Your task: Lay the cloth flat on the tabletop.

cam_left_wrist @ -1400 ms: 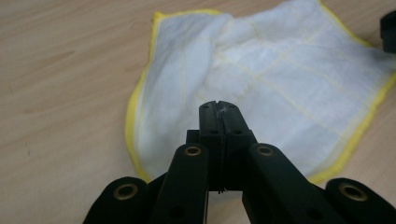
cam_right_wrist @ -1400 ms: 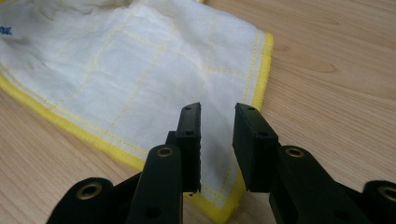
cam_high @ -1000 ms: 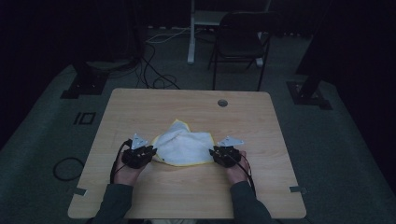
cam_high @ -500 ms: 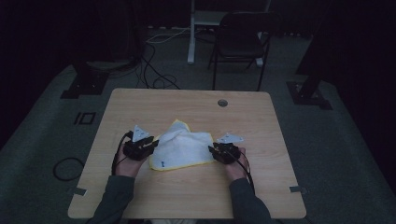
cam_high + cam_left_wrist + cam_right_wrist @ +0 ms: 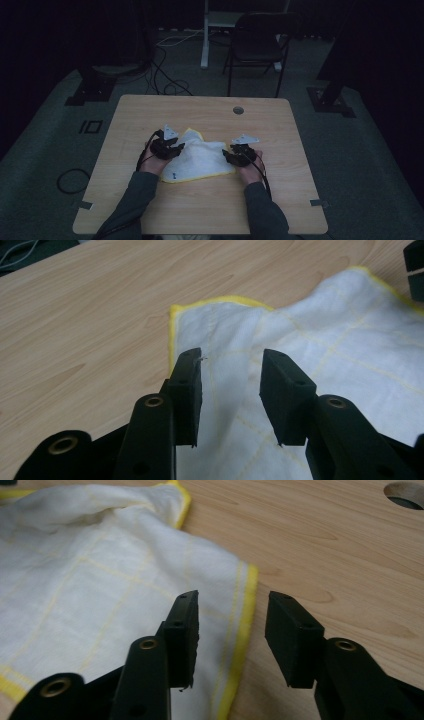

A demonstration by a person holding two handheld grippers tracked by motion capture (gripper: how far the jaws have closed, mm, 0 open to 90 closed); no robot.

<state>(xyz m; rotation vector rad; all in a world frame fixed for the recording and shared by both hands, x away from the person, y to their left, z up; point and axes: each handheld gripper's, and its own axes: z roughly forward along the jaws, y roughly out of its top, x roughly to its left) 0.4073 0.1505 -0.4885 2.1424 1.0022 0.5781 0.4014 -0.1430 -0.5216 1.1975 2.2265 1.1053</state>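
A white cloth with a yellow hem (image 5: 200, 157) lies rumpled on the wooden table (image 5: 280, 130). My left gripper (image 5: 176, 148) rests at the cloth's left edge, and my right gripper (image 5: 227, 155) at its right edge. In the left gripper view the left gripper (image 5: 231, 375) is open with its jaws apart over the cloth (image 5: 320, 340). In the right gripper view the right gripper (image 5: 232, 617) is open, its jaws straddling the yellow hem of the cloth (image 5: 100, 580). Neither holds the fabric.
A round cable hole (image 5: 238, 110) is in the table near the far edge; the same hole (image 5: 405, 495) appears at upper right in the right gripper view. A dark chair (image 5: 257, 47) and floor cables (image 5: 165, 65) lie beyond the table.
Both hands have shifted slightly toward the near edge with the cloth, which now lies flatter and more spread. Both grippers have let go of it.
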